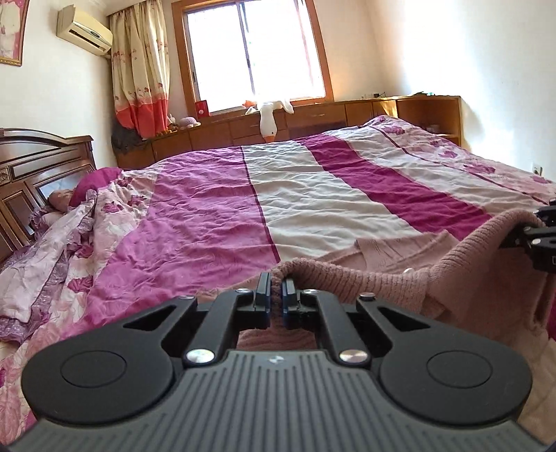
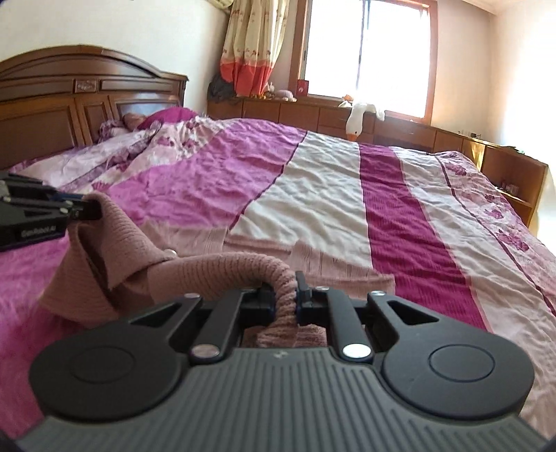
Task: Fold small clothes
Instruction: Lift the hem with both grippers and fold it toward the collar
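Left gripper (image 1: 276,290) jaws pinching ribbed pink knit sweater (image 1: 462,264) edge, right gripper (image 2: 296,290) clamped on rolled hem, sweater lifted over wrinkled striped bedspread (image 1: 312,194), carved headboard (image 2: 80,94) full only in right view.

Right gripper (image 1: 537,227) cut by the frame edge at 3 o'clock in the left wrist view, only part of the black linkage shows, fingertips buried in the pink sweater (image 1: 399,271). Left gripper (image 2: 81,208) cut at 9 o'clock in the right wrist view, body label partly legible, jaw tips hidden by knit. Sweater's lower part hidden behind both gripper bodies at 6 o'clock; overall shape unclear. Pillow area (image 1: 59,200) at 9 o'clock half covered by the crumpled quilt (image 1: 87,236). Small items on the cabinet (image 1: 377,94) at 1 o'clock too small to identify. Window (image 1: 257,52) blown out, nothing readable outside. Air conditioner (image 2: 222,2) cut at 12 o'clock.
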### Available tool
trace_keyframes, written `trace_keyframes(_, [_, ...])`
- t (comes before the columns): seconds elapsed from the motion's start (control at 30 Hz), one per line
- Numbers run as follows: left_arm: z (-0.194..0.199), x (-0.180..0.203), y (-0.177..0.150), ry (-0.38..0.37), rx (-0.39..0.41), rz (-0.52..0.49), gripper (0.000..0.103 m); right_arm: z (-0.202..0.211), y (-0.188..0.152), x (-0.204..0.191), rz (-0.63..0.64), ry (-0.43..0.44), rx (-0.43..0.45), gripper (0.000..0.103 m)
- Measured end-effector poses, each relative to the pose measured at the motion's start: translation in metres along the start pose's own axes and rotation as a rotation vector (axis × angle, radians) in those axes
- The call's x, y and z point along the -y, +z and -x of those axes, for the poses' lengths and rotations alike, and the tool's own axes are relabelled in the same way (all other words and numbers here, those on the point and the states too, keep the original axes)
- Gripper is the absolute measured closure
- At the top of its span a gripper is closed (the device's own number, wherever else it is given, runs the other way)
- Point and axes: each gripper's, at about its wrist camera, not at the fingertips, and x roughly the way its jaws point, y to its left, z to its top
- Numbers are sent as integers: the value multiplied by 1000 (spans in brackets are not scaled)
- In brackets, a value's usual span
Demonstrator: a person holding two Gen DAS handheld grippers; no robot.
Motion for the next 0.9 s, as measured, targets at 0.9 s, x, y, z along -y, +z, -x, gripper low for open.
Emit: trace_keyframes(0.9, [-218,-7,-15,100,-160,49,97,-163,-6,21,-65,-68,-97,90])
